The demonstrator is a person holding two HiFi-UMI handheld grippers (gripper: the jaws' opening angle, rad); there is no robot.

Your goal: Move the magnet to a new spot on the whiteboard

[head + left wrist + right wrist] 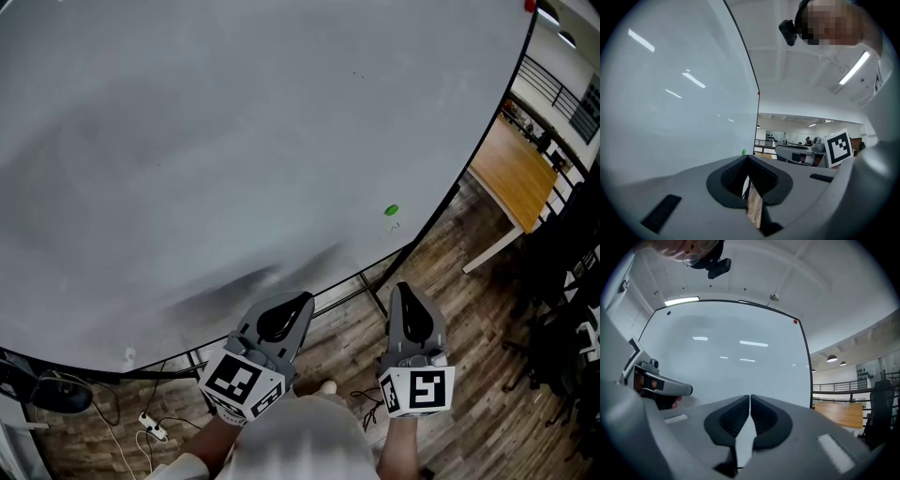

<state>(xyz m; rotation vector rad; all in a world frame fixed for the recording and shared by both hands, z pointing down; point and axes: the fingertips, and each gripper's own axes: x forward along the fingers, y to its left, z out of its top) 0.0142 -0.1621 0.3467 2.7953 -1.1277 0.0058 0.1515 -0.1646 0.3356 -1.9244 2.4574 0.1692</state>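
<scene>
1. Head view: the whiteboard fills most of the frame. The green magnet sits on it close to the lower right corner, just in from the right edge, and nothing touches it. The left gripper and the right gripper both hang below the board's bottom edge. Their tips point up at the board and are well apart from the magnet. The right one is nearer to it, so we judge that it makes the reach. The pick is not yet begun.

2. Left gripper view: the left gripper's jaws meet at the tips with nothing between them. Only floor shows through the gap further back. The magnet shows as a small green spot low by the board's right edge. The right gripper's marker cube sits off to the right. We judge that this gripper is parked closed because it has no job here; one gripper is enough for a magnet.

3. Right gripper view: the right gripper's jaws are pressed together with only a thin slit between them, and they are empty. It faces the board squarely. We don't see the green magnet here; it is likely hidden behind the gripper's own body. A small red dot sits at the board's upper right corner, and we can't tell what it is. We judge that these jaws must spread before they can take the magnet.
</scene>
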